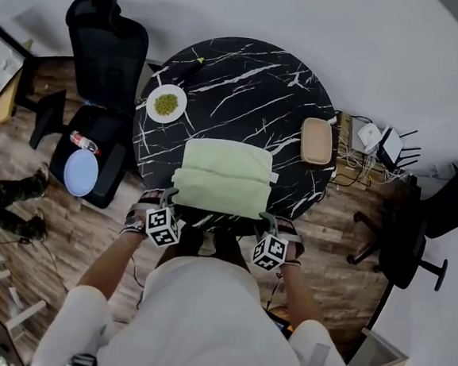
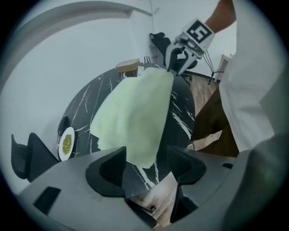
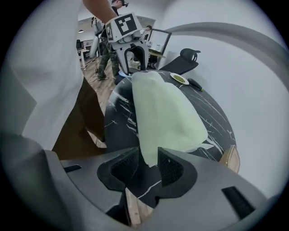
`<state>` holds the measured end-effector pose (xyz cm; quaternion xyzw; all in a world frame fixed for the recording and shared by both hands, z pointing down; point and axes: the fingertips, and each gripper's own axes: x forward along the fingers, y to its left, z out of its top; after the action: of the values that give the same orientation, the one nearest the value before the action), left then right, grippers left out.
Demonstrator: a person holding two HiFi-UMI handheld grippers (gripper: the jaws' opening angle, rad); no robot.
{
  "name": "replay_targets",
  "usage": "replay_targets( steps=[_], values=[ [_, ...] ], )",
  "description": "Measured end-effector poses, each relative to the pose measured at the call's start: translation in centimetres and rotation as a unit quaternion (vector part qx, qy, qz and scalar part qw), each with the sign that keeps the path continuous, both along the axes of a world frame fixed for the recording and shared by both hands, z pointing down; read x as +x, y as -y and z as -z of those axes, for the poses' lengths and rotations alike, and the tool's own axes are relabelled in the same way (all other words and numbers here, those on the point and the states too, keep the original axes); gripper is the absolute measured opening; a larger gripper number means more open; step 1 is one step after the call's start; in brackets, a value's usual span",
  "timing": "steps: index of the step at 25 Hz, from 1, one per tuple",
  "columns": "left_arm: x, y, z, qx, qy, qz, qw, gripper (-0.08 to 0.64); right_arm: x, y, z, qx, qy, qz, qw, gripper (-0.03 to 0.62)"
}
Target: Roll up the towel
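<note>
So, where does the towel (image 1: 224, 176) lie?

Flat on the near half of the round black marble counter (image 1: 247, 68). It is pale green and folded in layers, with a thicker band along the edge nearest the person, and that edge reaches the counter's near rim.

And the left gripper (image 2: 146, 164)?

It is at the towel's near left corner, pointing steeply down. Its fingers stand wide apart. The corner shows in the gap ahead of them, but neither pad presses on the cloth.

The right gripper (image 3: 147, 164)?

It is at the near right corner, tilted down as well. Its fingers are about half open. The tip of the corner sits between the pads with a gap on one side, so it is not pinched.

What else is on the counter?

A white plate (image 1: 166, 104) of small green pieces sits beyond the towel's far left corner, well apart from it. A small dark object (image 1: 187, 65) lies past the plate at the far edge; I cannot tell what it is. A tan oblong box (image 1: 316, 140) rests near the right rim.

And around the counter?

A black office chair (image 1: 106, 40) stands on the wooden floor (image 1: 24, 160) to the left, with a pale blue disc (image 1: 81, 172) on its seat. A second dark chair (image 1: 407, 242) stands on the right.
</note>
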<state>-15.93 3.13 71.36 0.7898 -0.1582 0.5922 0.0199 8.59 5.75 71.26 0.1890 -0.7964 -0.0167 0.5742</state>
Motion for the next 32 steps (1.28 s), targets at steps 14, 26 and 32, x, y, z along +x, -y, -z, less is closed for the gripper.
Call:
replay_targets(
  steps=[14,26,32],
  values=[
    [-0.2,-0.1,-1.8,-0.009,0.028,0.016,0.9994,0.040,0.9,0.3,-0.9,-0.015,-0.018,-0.028,0.999,0.014],
    [-1.0,-5.0,3.9,-0.065,0.005,0.009,0.9979,0.038,0.3,-4.8,6.2,-0.105,0.048,-0.063,0.991,0.014],
    [-0.5,0.7,5.0,-0.041,-0.004,0.025,0.9988,0.044,0.8,1.3,7.4,-0.065,0.060,-0.099,0.991,0.014]
  ],
)
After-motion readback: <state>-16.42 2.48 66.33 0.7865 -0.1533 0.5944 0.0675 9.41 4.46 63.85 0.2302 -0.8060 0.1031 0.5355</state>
